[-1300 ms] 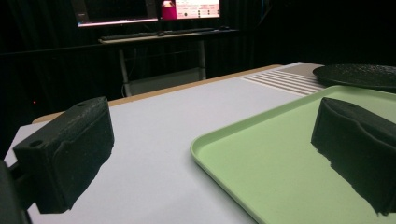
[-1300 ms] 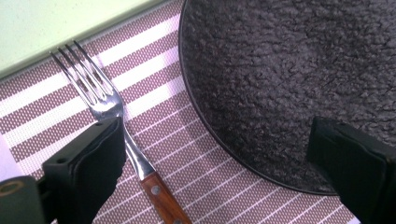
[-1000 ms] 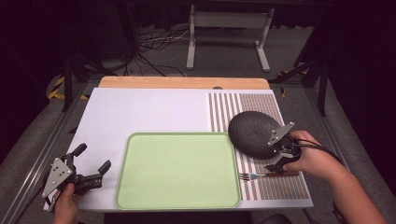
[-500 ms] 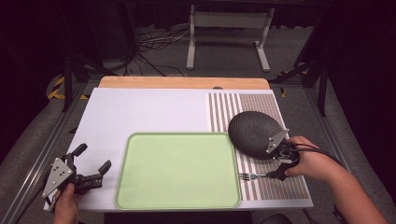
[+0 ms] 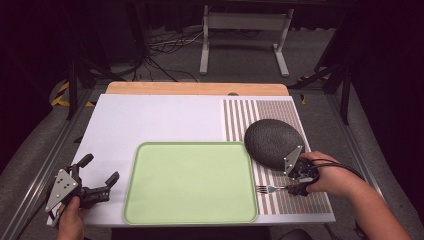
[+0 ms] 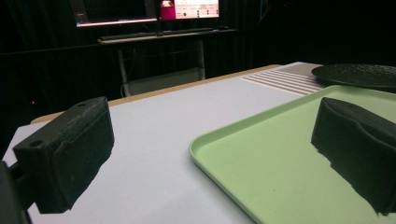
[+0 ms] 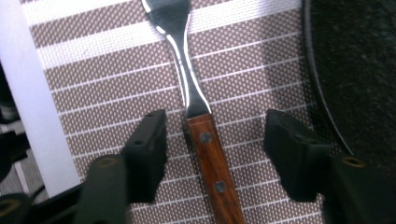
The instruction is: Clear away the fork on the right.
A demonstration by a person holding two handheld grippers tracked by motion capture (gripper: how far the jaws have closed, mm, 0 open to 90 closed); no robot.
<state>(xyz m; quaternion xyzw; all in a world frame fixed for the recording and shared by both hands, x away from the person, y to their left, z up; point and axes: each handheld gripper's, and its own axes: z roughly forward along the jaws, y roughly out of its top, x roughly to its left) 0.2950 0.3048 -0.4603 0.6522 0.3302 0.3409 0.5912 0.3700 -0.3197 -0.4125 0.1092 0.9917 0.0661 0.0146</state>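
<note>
Grasp step under way. Right tool [image 7: 212, 154] straddles fork [image 7: 205, 140] handle, jaws just been closing, pads not yet touching wood. Fork lies on striped mat [image 5: 295, 200], at 6 o'clock of dark plate [image 5: 272, 142]. Next: finish the squeeze, lift. Left tool [image 5: 97, 180] open, idle at 9 o'clock of green tray [image 5: 190, 182].

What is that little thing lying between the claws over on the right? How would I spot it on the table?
Start at the big green tray near the table's front edge, then look just right of it to the striped brown placemat. There, in front of the dark round plate, lies a fork between the right gripper's jaws. Its shiny metal head and riveted wooden handle set it apart.
</note>
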